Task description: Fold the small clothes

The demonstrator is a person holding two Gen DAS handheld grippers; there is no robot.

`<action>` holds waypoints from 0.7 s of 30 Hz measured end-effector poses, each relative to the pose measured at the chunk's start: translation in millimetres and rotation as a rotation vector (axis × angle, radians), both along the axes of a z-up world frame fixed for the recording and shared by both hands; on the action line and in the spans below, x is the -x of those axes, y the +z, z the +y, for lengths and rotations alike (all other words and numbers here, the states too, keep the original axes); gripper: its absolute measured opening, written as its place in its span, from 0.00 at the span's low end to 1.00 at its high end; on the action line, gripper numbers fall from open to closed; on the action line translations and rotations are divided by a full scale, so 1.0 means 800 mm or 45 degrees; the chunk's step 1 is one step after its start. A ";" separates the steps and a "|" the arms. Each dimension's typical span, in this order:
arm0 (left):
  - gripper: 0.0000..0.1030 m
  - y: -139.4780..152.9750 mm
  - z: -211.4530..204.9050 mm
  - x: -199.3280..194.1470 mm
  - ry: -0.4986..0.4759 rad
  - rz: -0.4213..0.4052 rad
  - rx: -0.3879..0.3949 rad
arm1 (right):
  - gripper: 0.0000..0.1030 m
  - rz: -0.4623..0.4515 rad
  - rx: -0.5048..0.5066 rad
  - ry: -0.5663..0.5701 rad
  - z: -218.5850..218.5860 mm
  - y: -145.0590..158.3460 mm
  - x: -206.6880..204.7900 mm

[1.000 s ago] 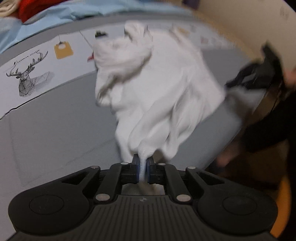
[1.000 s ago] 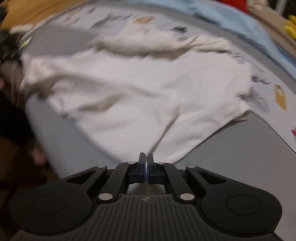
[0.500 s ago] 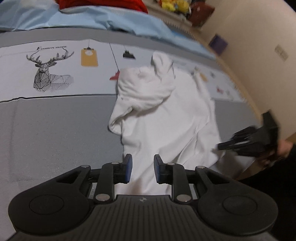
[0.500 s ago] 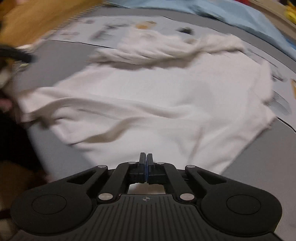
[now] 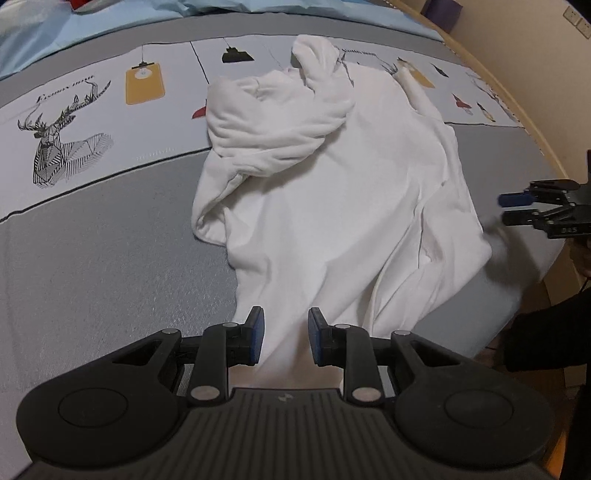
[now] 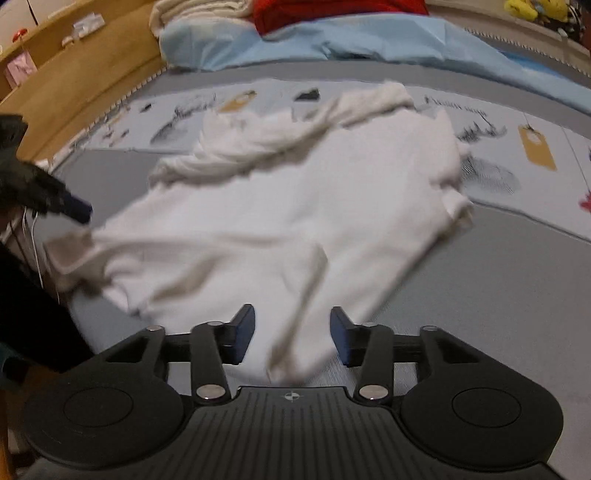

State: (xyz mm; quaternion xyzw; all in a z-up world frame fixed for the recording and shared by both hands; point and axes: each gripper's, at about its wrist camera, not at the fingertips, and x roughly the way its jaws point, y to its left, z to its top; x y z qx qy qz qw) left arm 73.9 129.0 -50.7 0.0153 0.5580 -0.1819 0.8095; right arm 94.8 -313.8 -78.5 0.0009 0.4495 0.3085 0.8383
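Your left gripper point(image 5: 282, 334): jaws opening, white garment point(image 5: 332, 177) hem between, unpinched | right gripper point(image 6: 291, 332): likewise | bed point(image 5: 92, 258).

Left gripper point(image 5: 283, 332) and right gripper point(image 6: 292, 332) angle downward, both opening

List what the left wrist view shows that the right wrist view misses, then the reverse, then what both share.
Left wrist only: a sharp deer print on the bedcover, and the right gripper side-on, beside the garment's edge.

Right wrist only: a red cloth on the blue bedding, and a wooden shelf.

Both: the white garment spread on the grey bedcover, its far end bunched, and the left gripper. Both grippers' jaws are opening over cloth, not gripping it.
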 end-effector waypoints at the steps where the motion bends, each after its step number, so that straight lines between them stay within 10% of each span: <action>1: 0.28 0.002 -0.001 -0.001 0.012 -0.004 0.001 | 0.46 0.020 0.001 -0.005 0.011 -0.003 -0.009; 7: 0.28 0.014 -0.008 -0.004 0.082 -0.030 -0.008 | 0.44 0.104 0.195 -0.012 0.063 -0.042 -0.040; 8: 0.28 0.015 -0.008 -0.005 0.082 -0.032 -0.008 | 0.29 0.106 0.207 0.005 0.067 -0.046 -0.038; 9: 0.28 0.015 -0.008 -0.005 0.079 -0.032 -0.011 | 0.08 0.102 0.195 0.040 0.068 -0.046 -0.034; 15: 0.28 0.013 -0.009 -0.009 0.060 -0.021 -0.034 | 0.04 0.091 -0.019 0.428 0.032 -0.012 0.021; 21: 0.28 0.009 -0.028 -0.013 -0.012 -0.008 -0.067 | 0.02 0.204 0.391 0.547 -0.039 -0.039 0.074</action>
